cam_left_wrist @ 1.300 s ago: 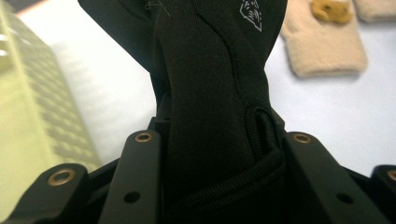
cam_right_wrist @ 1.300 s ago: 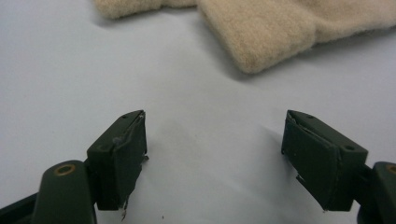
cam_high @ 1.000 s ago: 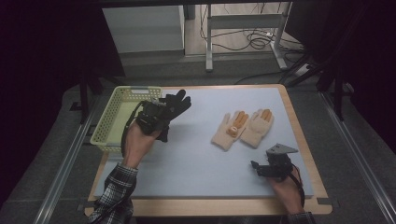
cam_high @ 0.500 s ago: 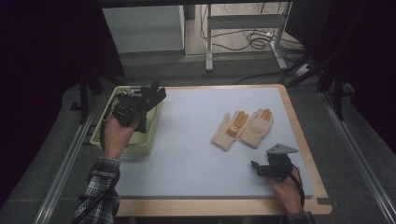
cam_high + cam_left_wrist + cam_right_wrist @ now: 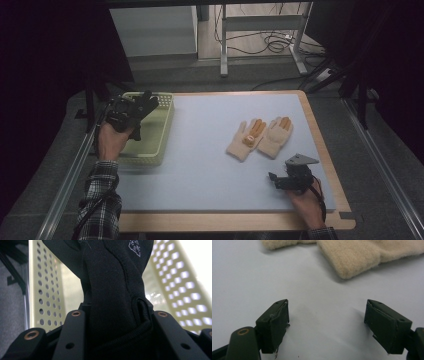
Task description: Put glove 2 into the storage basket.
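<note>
A black glove hangs over the pale green perforated basket at the table's left, with my left gripper shut on it. In the left gripper view the black glove is pinched between the jaws, with the basket walls behind. Two beige gloves with orange fingers, one beside the other, lie flat at centre right. My right gripper rests open near the front right of the table, its fingers spread over bare mat, and a beige glove's cuff lies just ahead.
The light blue mat covers a wooden-edged table. Metal rails run along both sides. Behind the table stand a white cabinet and a desk frame with cables on the floor.
My left gripper carried the black glove leftward from the mat's left part to above the basket. My right gripper stayed still and open.
</note>
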`<state>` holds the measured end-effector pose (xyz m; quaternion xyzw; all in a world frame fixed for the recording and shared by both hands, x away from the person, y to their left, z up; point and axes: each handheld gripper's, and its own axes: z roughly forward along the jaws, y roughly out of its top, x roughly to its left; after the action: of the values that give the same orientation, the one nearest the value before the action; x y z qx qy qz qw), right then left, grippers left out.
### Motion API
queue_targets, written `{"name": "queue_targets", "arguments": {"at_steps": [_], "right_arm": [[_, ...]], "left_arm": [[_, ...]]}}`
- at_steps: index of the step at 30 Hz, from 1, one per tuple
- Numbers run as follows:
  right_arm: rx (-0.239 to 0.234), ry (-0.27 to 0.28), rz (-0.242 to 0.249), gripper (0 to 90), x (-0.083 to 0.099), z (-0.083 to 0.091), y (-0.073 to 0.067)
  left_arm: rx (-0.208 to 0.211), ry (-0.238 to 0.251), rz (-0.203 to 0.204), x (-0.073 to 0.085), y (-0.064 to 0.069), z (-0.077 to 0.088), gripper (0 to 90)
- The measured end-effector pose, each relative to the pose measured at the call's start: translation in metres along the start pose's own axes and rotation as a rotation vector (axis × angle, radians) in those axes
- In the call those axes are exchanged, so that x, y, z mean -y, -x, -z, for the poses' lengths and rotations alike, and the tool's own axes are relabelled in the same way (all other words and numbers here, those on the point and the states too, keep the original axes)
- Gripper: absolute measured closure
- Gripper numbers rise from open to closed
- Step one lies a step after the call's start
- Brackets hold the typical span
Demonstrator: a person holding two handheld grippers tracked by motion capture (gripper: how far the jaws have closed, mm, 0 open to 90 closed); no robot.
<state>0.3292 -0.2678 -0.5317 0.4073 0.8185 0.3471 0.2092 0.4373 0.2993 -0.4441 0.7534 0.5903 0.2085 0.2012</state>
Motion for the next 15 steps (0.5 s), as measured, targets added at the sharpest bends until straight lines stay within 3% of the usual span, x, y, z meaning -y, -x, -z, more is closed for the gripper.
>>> {"name": "queue_targets", "arguments": {"at_steps": [15], "right_arm": [[-0.001,0.001,-0.001,19.5,0.0,0.0,0.0]], "left_arm": [[-0.056,-0.169,0.045,-0.001,-0.021,-0.052,61.1]]}}
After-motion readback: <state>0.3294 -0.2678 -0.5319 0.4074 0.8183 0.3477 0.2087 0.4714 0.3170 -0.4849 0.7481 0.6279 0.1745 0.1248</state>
